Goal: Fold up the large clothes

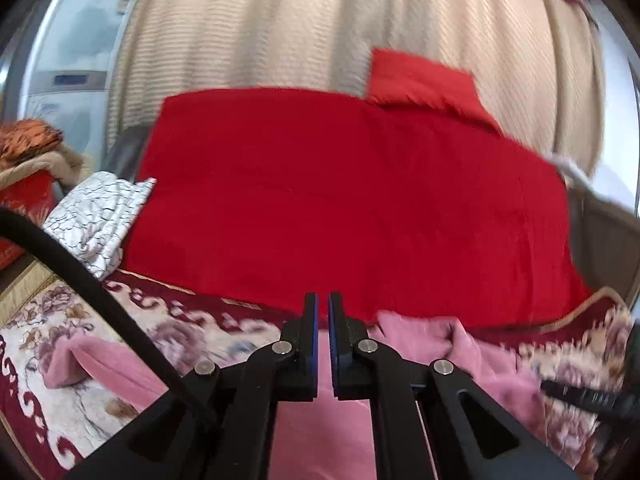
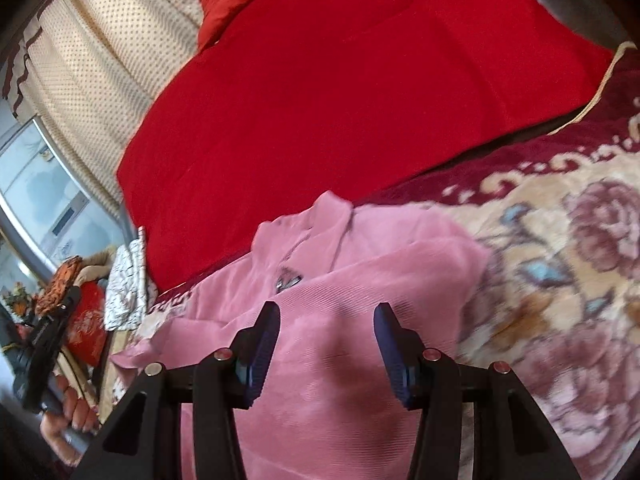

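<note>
A pink garment [image 2: 360, 248] lies spread on the floral bedspread [image 2: 560, 260], its collar [image 2: 332, 216] pointing toward the red blanket. My right gripper [image 2: 328, 312] hovers over the garment's middle, open, with only fabric showing below the gap. In the left wrist view the pink garment [image 1: 460, 352] lies under and to the right of my left gripper [image 1: 325, 304], which is shut with nothing between its blue pads. The right wrist view also shows the left gripper [image 2: 52, 328] at the far left, off the garment, in a person's hand [image 2: 68, 420].
A red blanket [image 1: 340, 200] covers the bed beyond the garment, with a red pillow [image 1: 420, 80] against the beige curtain [image 1: 280, 20]. A folded white patterned cloth [image 1: 100, 216] sits at the blanket's left edge. A black cable [image 1: 100, 292] crosses the lower left.
</note>
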